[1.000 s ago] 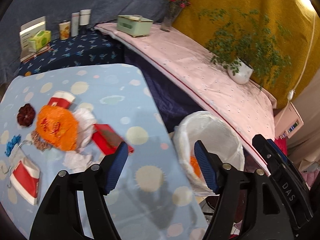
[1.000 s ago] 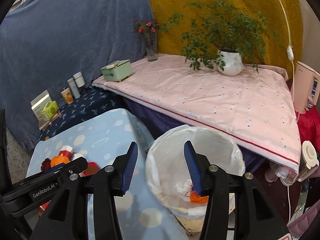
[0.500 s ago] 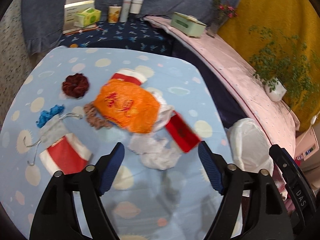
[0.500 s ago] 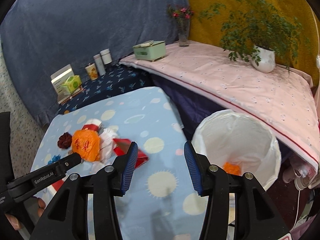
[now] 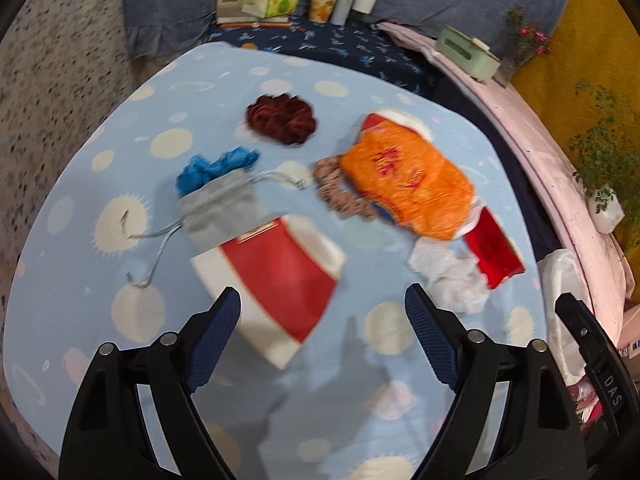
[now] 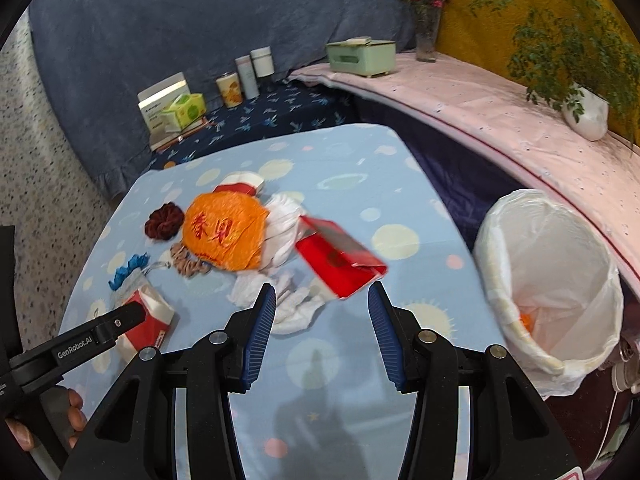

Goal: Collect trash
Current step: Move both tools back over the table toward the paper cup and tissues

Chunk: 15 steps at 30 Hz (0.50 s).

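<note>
Trash lies on the blue dotted tablecloth [image 5: 360, 420]: a red and white carton [image 5: 276, 280], an orange wrapper [image 5: 404, 188], a flat red packet [image 5: 492, 252] and crumpled white tissue [image 5: 448, 276]. My left gripper [image 5: 322, 340] is open and empty, just above the carton. My right gripper [image 6: 322, 328] is open and empty, near the tissue [image 6: 292, 304] and the red packet [image 6: 340, 260]. The white-lined bin [image 6: 552, 280] stands at the right, with orange trash inside.
A grey drawstring pouch [image 5: 220, 204], a blue scrunchie [image 5: 216, 168], a dark red scrunchie [image 5: 280, 118] and a brown one [image 5: 340, 192] lie on the table. Boxes and cans [image 6: 224, 88] stand behind. A pink-covered shelf [image 6: 520, 120] holds a potted plant [image 6: 584, 112].
Both grippers have swung left from above the bin to over the table. The left one now sits closer to the red and white carton. Both stay open.
</note>
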Motion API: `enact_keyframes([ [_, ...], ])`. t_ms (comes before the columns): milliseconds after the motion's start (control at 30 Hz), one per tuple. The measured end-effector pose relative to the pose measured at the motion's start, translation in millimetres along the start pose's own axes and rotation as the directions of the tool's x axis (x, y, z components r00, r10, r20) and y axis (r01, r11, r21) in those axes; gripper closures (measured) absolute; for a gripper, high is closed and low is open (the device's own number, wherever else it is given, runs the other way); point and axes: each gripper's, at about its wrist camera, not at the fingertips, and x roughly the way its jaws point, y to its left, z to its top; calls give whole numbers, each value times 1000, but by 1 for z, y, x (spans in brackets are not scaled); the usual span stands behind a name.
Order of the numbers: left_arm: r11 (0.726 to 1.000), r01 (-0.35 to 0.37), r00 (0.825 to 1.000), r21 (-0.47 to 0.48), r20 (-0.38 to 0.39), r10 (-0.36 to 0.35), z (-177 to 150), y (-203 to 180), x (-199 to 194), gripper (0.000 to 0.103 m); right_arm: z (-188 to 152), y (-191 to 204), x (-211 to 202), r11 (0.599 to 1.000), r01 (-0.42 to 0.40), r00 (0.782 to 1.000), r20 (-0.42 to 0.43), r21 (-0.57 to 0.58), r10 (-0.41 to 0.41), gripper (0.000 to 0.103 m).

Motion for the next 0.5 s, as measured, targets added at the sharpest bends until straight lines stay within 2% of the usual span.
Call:
enact_keyframes([
  [300,997,-8,998,-83,-66,2,-12,37,20,23,-11,21,27,999,-20,998,-55,-27,18,55],
  [400,995,19,997,-95,-77,-26,-13,40,24,30,-13,23,32,999,-17,997,-69,-36,15,55],
  [500,994,49,993,-101,-101,-59,-13,38,30,41,-15,26,37,999,-16,997,-81,-41,13,55],
])
